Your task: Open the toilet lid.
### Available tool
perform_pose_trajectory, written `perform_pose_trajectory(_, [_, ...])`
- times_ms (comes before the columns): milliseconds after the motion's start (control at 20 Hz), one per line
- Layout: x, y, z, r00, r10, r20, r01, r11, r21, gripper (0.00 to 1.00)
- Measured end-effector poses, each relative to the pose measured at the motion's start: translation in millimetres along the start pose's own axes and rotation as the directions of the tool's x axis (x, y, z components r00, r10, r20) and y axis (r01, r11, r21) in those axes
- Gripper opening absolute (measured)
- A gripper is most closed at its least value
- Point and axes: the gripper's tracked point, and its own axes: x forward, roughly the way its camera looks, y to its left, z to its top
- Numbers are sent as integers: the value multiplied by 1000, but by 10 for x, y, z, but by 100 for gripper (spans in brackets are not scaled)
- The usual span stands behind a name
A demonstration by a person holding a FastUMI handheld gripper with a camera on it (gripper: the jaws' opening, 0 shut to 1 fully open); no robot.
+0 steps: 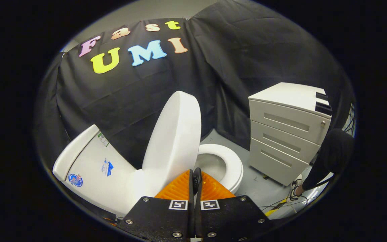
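A white toilet stands just ahead of my gripper [196, 174]. Its lid [175, 134] is raised almost upright and leans back toward the tank [92, 164]. The seat ring [233, 166] lies down over the bowl [213, 164], which is uncovered. My two fingers are pressed together with only a thin slit between them and nothing held in it. Their tips sit right at the lid's lower front edge, beside the seat ring. I cannot tell whether they touch the lid.
A white three-drawer cabinet [287, 134] stands beyond the toilet on the grey floor. A person's dark-clothed leg [329, 158] and shoe [296, 190] are beside the cabinet. Cables [281, 203] lie on the floor near the shoe. Black cloth walls close the booth behind.
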Motion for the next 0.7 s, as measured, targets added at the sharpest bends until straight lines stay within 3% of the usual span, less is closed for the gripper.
perform_pose_trajectory(700, [-308, 581, 186, 993, 64, 102, -40, 974, -222, 0])
